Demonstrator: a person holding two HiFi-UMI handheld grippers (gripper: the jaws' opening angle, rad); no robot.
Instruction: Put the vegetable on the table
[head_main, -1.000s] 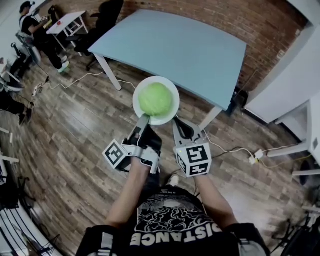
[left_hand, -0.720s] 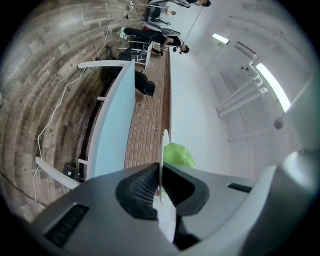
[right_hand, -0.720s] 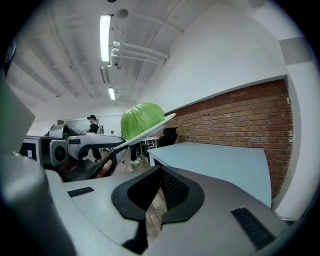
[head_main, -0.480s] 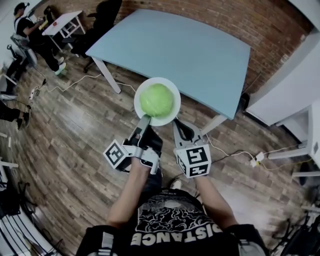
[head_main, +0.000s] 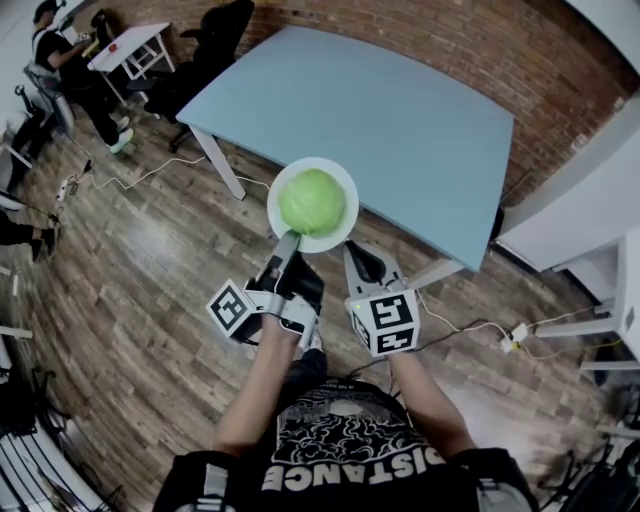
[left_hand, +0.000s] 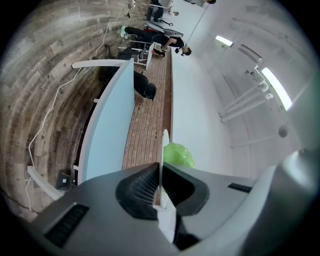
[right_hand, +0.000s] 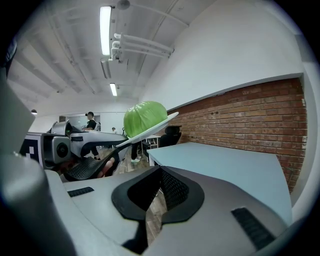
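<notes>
**Cabbage on a plate, held up at the table's near edge**

The green cabbage (head_main: 312, 200) sits in the middle of a white plate (head_main: 341, 234). The left gripper (head_main: 288, 243) has its jaws pinched on the plate's near rim. The left gripper view shows that rim edge-on between the pads, with the cabbage behind it. The head view cannot show height. The right gripper view can: there the plate is tilted and in the air, above the level of the light blue table (head_main: 390, 110). The right gripper (head_main: 358, 258) hangs just beside the plate with its jaws together on nothing. Around them are a wood floor (head_main: 130, 300) with loose cables (head_main: 480, 303), a brick wall (head_main: 480, 40) beyond the table, and a seated person (head_main: 60, 50) far off.
</notes>
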